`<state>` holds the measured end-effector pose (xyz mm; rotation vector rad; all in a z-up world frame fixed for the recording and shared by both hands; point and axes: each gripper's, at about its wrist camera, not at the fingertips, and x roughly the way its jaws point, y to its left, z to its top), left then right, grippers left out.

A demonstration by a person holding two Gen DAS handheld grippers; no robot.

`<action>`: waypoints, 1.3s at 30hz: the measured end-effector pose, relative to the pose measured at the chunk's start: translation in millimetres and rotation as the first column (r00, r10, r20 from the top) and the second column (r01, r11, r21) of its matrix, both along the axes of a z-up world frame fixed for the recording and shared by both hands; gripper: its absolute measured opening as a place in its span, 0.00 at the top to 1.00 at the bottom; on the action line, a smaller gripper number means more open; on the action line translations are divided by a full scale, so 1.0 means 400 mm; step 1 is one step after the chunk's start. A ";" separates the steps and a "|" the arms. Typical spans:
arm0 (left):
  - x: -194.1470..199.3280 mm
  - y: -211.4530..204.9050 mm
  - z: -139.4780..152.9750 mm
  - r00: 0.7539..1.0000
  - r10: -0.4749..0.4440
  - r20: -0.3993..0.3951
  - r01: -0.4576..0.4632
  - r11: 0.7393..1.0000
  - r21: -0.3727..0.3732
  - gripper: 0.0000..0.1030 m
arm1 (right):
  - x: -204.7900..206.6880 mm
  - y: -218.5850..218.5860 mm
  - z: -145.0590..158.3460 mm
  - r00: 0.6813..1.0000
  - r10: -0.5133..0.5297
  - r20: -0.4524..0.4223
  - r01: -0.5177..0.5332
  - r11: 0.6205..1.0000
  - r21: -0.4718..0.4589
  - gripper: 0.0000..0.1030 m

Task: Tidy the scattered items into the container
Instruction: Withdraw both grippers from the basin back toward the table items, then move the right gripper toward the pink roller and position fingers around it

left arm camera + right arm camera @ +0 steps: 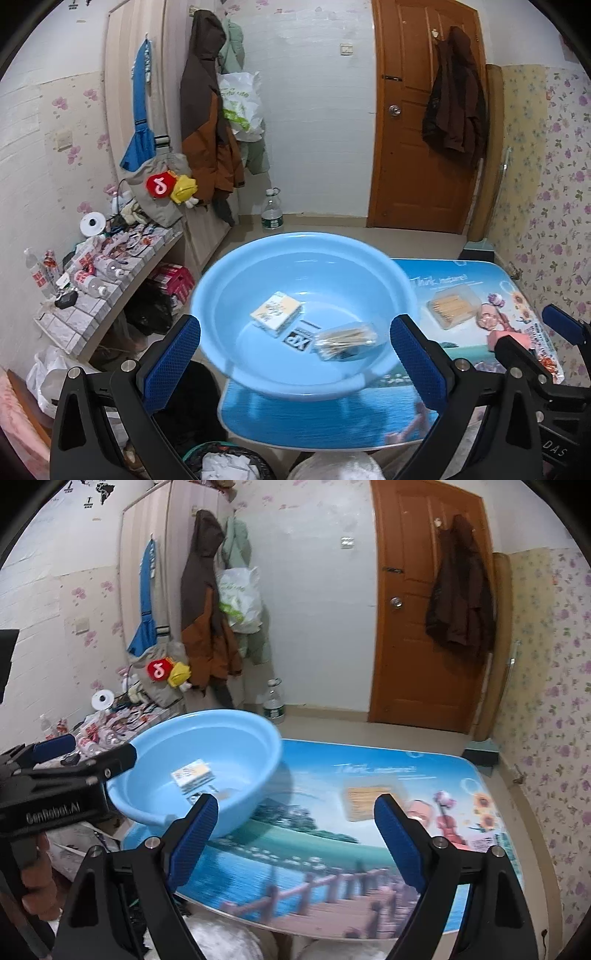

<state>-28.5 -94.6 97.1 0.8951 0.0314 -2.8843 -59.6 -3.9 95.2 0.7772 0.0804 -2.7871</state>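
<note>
A light blue basin [295,240] stands on the left part of the picture-printed table [314,417]. Inside it lie a small yellow-and-white box [276,314] and a clear pack of cotton swabs [347,341]. A clear box of toothpicks [452,306] lies on the table to the basin's right. My left gripper [295,362] is open in front of the basin, with nothing held. In the right wrist view, my right gripper [297,842] is open over the table, short of the toothpick box [369,799], with the basin [207,716] to its left.
A cluttered tiled shelf [110,280] runs along the left wall. A lined waste bin [229,461] sits below the table's near edge. A water bottle [272,214] stands on the floor before the wooden door [417,147]. A hand [37,886] holds the left gripper [88,751].
</note>
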 end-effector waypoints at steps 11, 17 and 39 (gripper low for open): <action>-0.004 0.148 -0.013 0.991 -0.134 0.002 0.134 0.991 0.006 0.00 | 0.004 0.176 -0.056 0.985 -0.168 0.030 0.168 0.986 -0.002 0.15; -0.007 0.186 -0.018 0.985 -0.171 0.003 0.171 0.985 0.016 0.00 | 0.009 0.228 -0.074 0.974 -0.227 0.024 0.227 0.974 0.002 0.15; -0.070 0.301 -0.059 0.960 -0.276 0.036 0.276 0.961 0.002 0.00 | -0.071 0.273 -0.184 0.954 -0.286 0.088 0.286 0.958 0.016 0.15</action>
